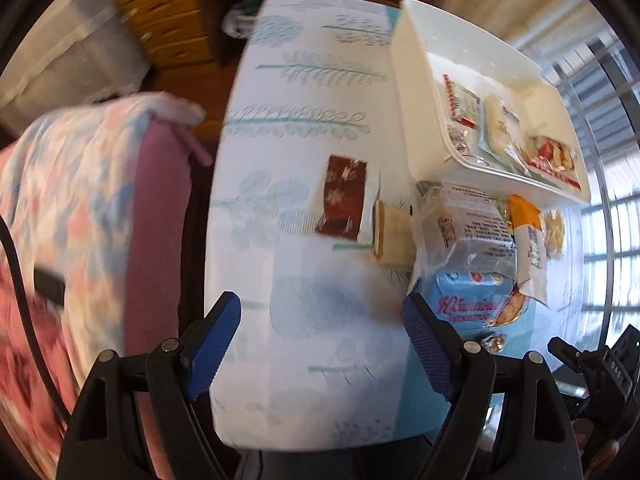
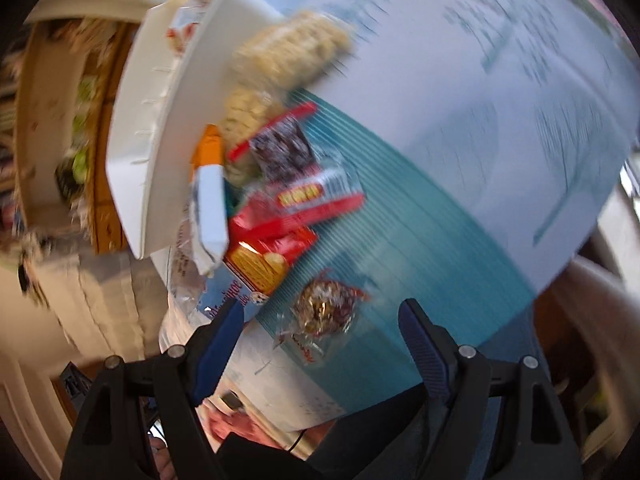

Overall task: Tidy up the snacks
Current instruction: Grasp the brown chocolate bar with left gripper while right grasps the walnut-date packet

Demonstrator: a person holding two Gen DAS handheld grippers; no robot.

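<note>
A white bin (image 1: 416, 92) with several snack packets inside stands on the table; it also shows in the right wrist view (image 2: 176, 92). Loose snacks lie beside it: a dark red packet (image 1: 343, 197), a cream wafer pack (image 1: 390, 236), a clear bag (image 1: 468, 224) and a blue box (image 1: 472, 308). The right view, blurred, shows rice crackers (image 2: 288, 48), red packets (image 2: 304, 196) and a small wrapped candy (image 2: 324, 312). My left gripper (image 1: 322, 336) is open and empty above the cloth. My right gripper (image 2: 322, 340) is open and empty, just short of the candy.
The table wears a white cloth with teal leaf prints (image 1: 304, 68) and a teal mat (image 2: 420, 248). A pink patterned blanket (image 1: 72, 208) lies left of the table. Wooden drawers (image 1: 168, 20) stand behind. Window bars (image 1: 608, 240) are at the right.
</note>
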